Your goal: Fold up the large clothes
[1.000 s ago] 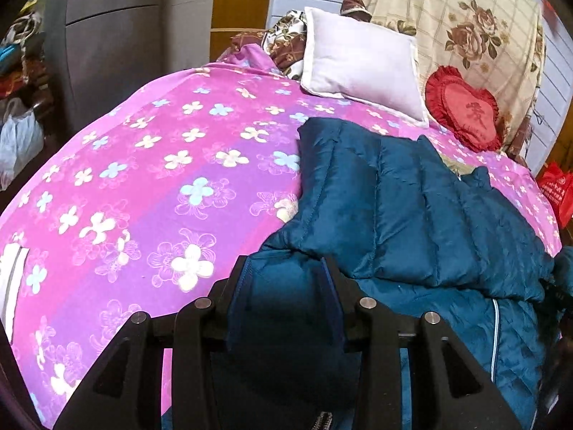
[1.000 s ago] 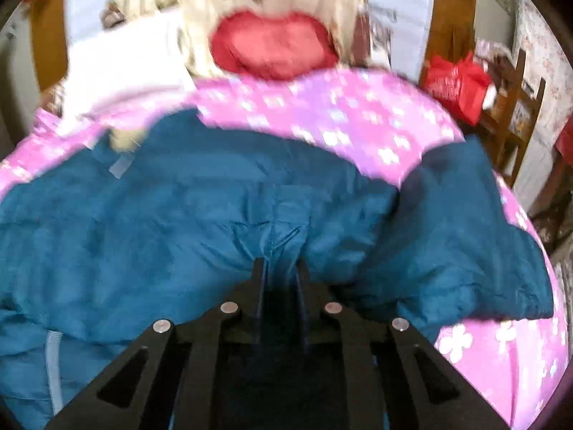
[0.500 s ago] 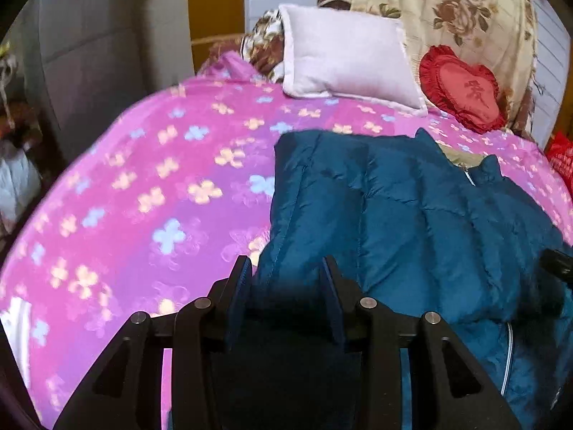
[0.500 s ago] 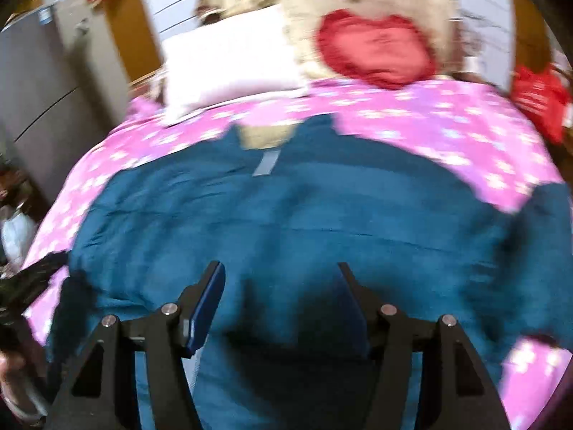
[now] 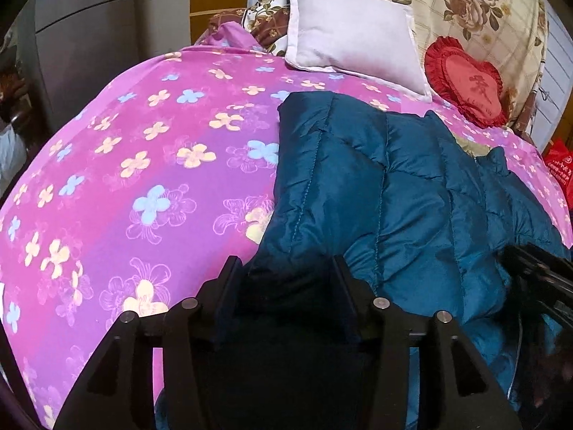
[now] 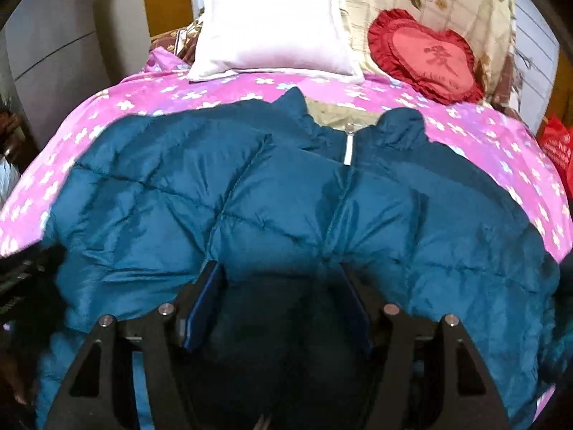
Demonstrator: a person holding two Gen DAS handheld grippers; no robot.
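Jacket [image 6: 286, 193]: lies zipped, front up, on the pink bed [image 5: 125, 165].
Done: the sleeves look folded in.
Left: folding the body.
Left gripper [image 5: 284, 283]: fingers just opened, jacket edge between, not pinched.
Right gripper [image 6: 283, 286]: fingers apart, empty.

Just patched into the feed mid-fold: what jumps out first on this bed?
A big teal puffer jacket sprawls zipped across the near half of the bed, collar toward the headboard. Under it lies a bright pink flowered bedspread. At the head sit a white pillow and, to its right, a red heart-shaped cushion.
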